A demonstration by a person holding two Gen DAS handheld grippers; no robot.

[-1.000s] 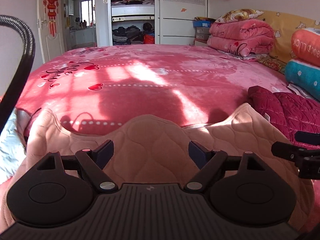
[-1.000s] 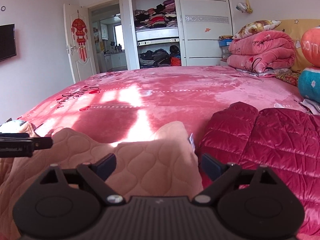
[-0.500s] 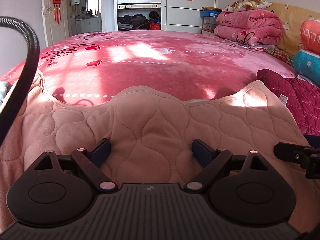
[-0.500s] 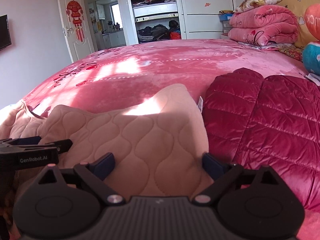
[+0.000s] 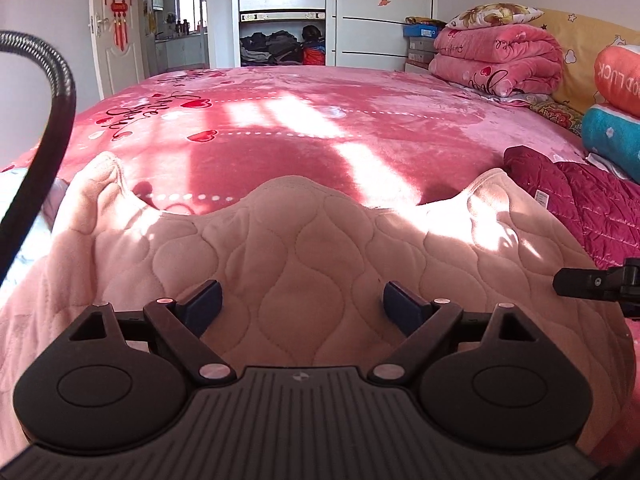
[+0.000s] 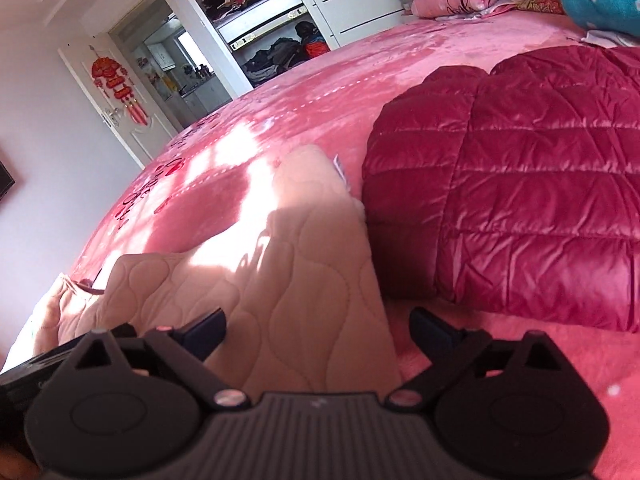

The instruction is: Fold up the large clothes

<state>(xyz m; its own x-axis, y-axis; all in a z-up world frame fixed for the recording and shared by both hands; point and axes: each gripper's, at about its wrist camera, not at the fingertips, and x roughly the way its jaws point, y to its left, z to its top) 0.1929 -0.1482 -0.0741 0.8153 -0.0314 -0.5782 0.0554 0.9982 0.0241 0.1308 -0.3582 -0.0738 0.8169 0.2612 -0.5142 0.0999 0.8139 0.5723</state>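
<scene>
Since a second ago the right gripper has rolled, tilting its view, and its jaws have just been opening — they stand wide over the peach quilted garment, pads not pressing it. Both fingers of the left gripper are likewise apart above the same soft, wavy-stitched cloth, which lies bunched along the near edge of the plush pink bedspread. Just beside it, toward the bed's right side, a glossy crimson puffer jacket lies in stitched bands. Beyond stand a white wardrobe and folded pink blankets; an orange bolster reads "GOOD LUCK" — partly cut off.
</scene>
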